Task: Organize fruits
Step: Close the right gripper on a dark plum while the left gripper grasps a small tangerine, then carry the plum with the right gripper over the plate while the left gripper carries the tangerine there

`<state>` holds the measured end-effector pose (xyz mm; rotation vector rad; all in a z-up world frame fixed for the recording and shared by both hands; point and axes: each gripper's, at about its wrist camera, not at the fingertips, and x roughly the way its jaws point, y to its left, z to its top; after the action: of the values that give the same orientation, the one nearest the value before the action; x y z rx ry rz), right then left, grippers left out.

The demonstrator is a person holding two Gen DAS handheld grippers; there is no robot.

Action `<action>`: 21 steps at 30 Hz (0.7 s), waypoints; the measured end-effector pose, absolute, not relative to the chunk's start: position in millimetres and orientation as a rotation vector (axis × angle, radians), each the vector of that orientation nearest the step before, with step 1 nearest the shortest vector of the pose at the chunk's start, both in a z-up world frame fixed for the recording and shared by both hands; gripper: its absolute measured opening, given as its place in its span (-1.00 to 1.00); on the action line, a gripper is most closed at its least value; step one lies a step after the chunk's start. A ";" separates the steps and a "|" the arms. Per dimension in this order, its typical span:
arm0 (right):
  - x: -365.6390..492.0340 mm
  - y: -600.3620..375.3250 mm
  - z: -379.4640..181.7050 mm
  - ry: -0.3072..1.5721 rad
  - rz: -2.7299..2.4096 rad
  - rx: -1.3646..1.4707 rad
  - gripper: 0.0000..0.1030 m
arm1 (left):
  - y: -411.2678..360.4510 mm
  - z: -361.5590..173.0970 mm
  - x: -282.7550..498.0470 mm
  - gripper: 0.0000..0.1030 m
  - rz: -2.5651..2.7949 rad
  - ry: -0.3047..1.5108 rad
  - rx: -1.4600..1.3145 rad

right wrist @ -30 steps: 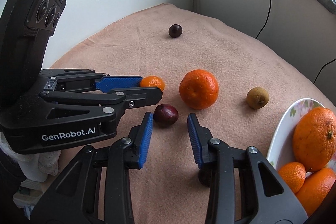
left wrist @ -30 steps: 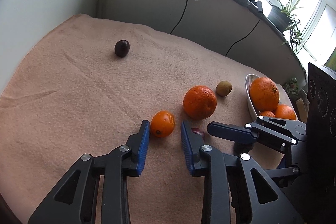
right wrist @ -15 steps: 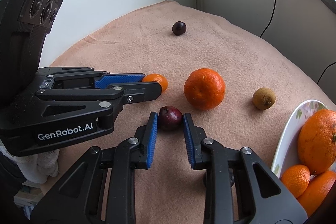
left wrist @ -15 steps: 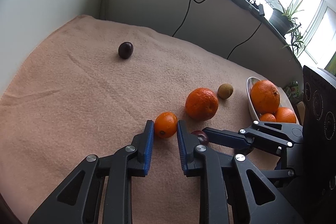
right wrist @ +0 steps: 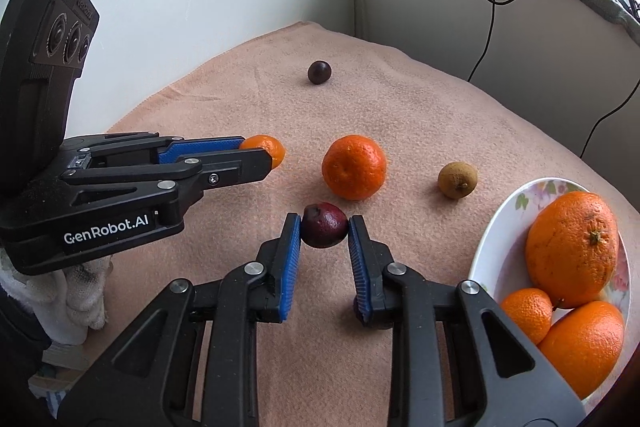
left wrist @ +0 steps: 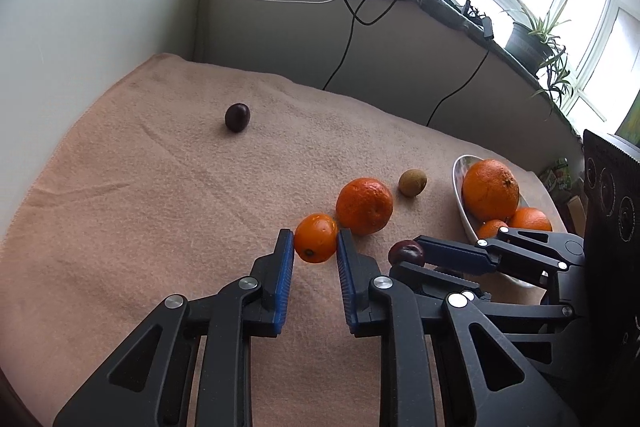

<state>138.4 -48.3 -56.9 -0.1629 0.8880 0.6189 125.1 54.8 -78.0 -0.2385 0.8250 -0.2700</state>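
- R gripper [right wrist: 324,231]: jaws have just been closing, now clamped on the dark red plum [right wrist: 324,230]; a sec ago it lay loose on the blanket between wide-open pads.
- L gripper [left wrist: 315,247]: jaws have also just been closing, now pinched on the small tangerine [left wrist: 315,237], which was ahead of open tips before.
- Landmark = big mandarin [right wrist: 354,167] on the peach blanket [right wrist: 400,115], not moved since. Held plum is just in front of it, held tangerine just to its left.
- Kiwi [right wrist: 457,179] right of the mandarin, apart from it, same spot as before.
- White floral bowl [right wrist: 492,227] further right past the kiwi, w/ one large orange [right wrist: 572,247] and two smaller ones inside.
- Second dark plum [right wrist: 319,72] well behind the mandarin, alone, unchanged.
- White-gloved hand [right wrist: 76,299] under the L gripper body.
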 end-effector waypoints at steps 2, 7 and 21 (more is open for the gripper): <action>136.8 -54.0 -52.4 0.880 0.613 -0.155 -0.50 | 51.4 -74.9 121.8 -0.61 -0.270 0.817 -0.229; 131.0 -68.0 -42.8 0.857 0.599 -0.137 -0.50 | 38.7 -65.4 117.4 -0.61 -0.276 0.796 -0.203; 117.1 -121.7 -16.5 0.793 0.534 -0.072 -0.50 | -6.0 -50.9 116.0 -0.61 -0.336 0.771 -0.158</action>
<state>117.1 -121.7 -16.5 -0.0716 0.7926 0.5340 116.0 -6.0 -50.9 -0.1579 0.7707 -0.3359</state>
